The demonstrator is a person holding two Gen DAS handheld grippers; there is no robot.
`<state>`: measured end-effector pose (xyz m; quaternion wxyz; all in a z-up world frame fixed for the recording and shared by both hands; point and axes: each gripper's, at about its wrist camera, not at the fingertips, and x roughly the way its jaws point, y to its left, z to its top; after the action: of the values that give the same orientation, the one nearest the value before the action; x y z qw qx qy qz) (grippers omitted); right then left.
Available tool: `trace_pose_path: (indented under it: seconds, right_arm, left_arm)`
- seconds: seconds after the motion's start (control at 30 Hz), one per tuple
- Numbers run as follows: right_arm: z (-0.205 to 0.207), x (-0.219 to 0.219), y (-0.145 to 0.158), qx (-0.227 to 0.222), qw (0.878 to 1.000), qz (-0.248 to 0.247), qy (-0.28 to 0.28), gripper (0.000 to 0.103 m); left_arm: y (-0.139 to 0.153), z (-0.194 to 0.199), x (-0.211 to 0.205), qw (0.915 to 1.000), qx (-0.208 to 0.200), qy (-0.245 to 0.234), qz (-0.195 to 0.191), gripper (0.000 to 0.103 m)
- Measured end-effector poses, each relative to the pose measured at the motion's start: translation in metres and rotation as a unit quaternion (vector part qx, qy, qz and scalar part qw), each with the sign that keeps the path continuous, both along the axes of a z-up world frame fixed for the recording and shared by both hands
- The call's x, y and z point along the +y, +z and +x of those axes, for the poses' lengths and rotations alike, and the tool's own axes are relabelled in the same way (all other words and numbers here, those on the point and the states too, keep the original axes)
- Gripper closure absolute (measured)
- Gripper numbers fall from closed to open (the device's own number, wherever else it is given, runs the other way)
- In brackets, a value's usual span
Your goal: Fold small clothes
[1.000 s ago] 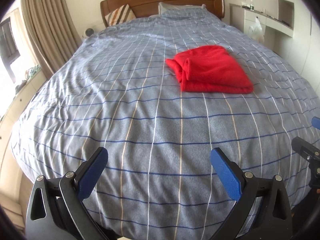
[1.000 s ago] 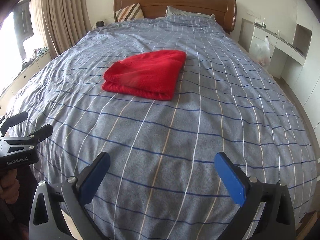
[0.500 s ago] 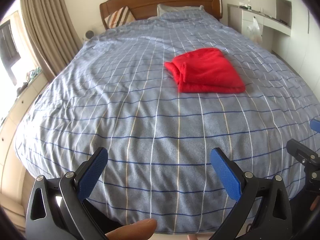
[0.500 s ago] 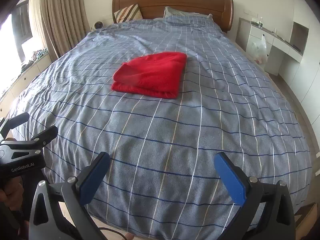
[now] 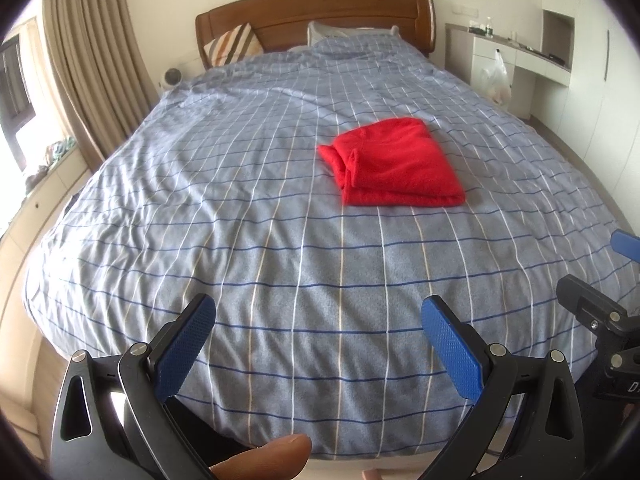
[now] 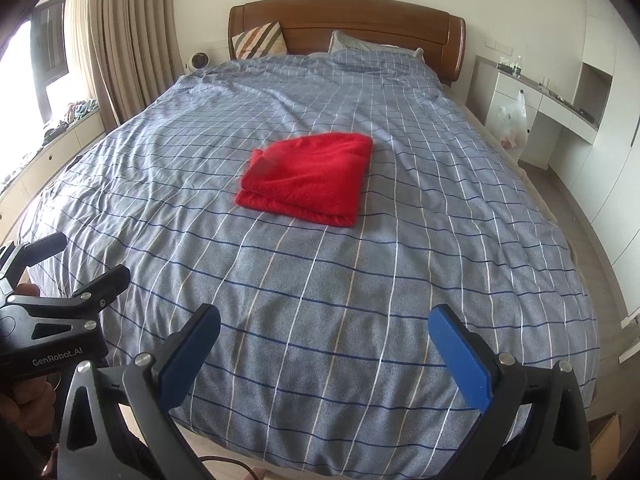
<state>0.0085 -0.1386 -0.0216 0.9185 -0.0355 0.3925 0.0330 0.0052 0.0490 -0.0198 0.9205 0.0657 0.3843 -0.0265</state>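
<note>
A red garment (image 5: 396, 162) lies folded into a neat rectangle on the blue checked bedspread (image 5: 240, 220), right of the bed's middle. It also shows in the right wrist view (image 6: 310, 178). My left gripper (image 5: 318, 320) is open and empty above the foot of the bed, far short of the garment. My right gripper (image 6: 324, 328) is open and empty too, likewise at the foot end. The left gripper's body (image 6: 52, 308) shows at the left edge of the right wrist view.
A wooden headboard (image 5: 320, 12) with a striped pillow (image 5: 232, 42) stands at the far end. Curtains (image 5: 96, 60) hang on the left. A white desk with a plastic bag (image 5: 496, 76) stands on the right. The bedspread (image 6: 440, 220) covers the whole bed.
Both grippers have drawn back from the bed toward its foot, so the red garment looks farther away. The garment has not moved.
</note>
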Motion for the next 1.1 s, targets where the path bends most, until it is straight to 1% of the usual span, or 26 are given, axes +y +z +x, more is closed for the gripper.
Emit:
trace_pose_path:
  seconds: [0.23,0.37,0.63,0.83,1.0,1.1]
  right_arm:
    - [-0.018,0.002,0.008,0.006,1.0,0.003,0.004,0.001]
    - [-0.024,-0.003,0.012,0.0,1.0,0.002,-0.003,0.001]
    - [-0.025,-0.004,0.015,-0.007,1.0,0.01,0.0,0.001]
    - [-0.019,-0.005,0.017,-0.012,1.0,0.01,-0.004,0.001]
    - [-0.004,-0.005,0.033,-0.037,0.999,-0.005,-0.012,0.001]
    - [0.004,-0.004,0.041,-0.047,0.999,-0.013,-0.019,0.001]
  left_arm:
    - [0.007,-0.015,-0.009,0.9998,0.003,-0.018,0.005,0.0]
    - [0.01,-0.02,-0.009,0.9999,0.001,-0.016,-0.007,0.0]
    - [0.019,-0.019,-0.008,0.9997,-0.021,-0.009,-0.011,0.0]
    - [0.022,-0.015,-0.01,0.9996,-0.028,-0.004,-0.007,0.0]
    - [0.035,-0.006,-0.015,0.999,-0.045,0.003,0.001,0.0]
    - [0.041,-0.001,-0.016,0.9986,-0.052,0.007,-0.006,0.0]
